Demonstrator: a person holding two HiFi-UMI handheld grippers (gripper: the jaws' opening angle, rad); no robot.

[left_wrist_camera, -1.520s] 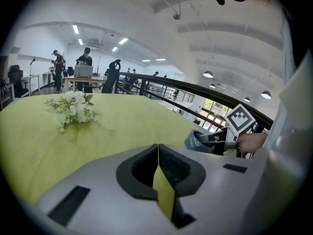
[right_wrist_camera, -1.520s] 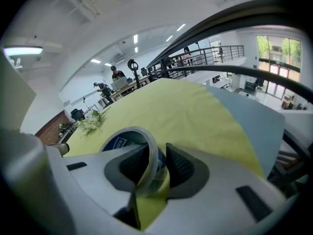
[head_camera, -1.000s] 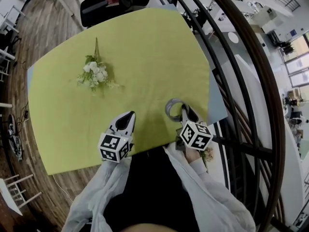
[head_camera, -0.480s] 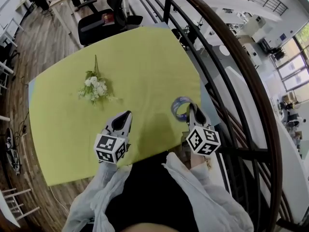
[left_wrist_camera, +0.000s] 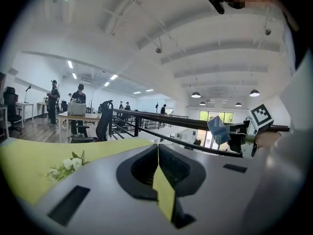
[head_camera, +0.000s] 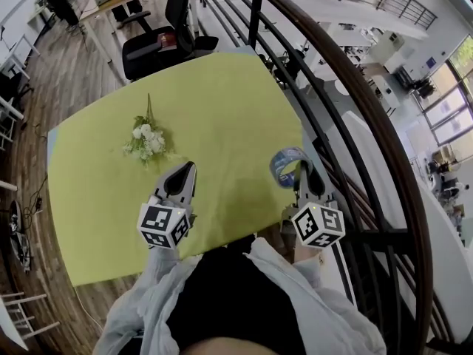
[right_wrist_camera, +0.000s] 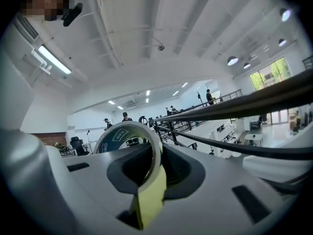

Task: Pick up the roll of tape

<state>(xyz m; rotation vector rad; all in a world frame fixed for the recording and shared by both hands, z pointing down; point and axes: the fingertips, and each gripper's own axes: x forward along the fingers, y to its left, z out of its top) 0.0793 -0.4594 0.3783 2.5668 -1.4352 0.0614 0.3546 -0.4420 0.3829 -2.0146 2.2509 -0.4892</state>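
Trainee: Tape (head_camera: 286, 166) first. Where is it?

Lead: Up in the right gripper (head_camera: 304, 174), over the near right corner of the table (head_camera: 222, 95), beside the railing (head_camera: 347, 102). The right gripper view shows its jaws clamped across the ring's wall, with the ring standing upright between them.

Trainee: Is it off the cloth?

Lead: I'd say so. In the left gripper view it hangs in the air at the right, with windows behind it and nothing beneath it.

Trainee: So the pick-up is done?

Lead: As good as done, by my reading. It's grasped and raised, and all that's left is to keep the grip firm.

Trainee: And the left gripper (head_camera: 185, 177)?

Lead: It's over the near edge of the table, left of the other. Its jaws are pressed together with nothing between them, so it takes no part in the hold.

Trainee: Count for me.

Lead: One tape. Two grippers, each with one marker cube. One table under one green cloth. One sprig of flowers (head_camera: 146, 140) lying on the far left of the cloth, well apart from the tape. One black chair (head_camera: 159, 41) beyond the far edge.
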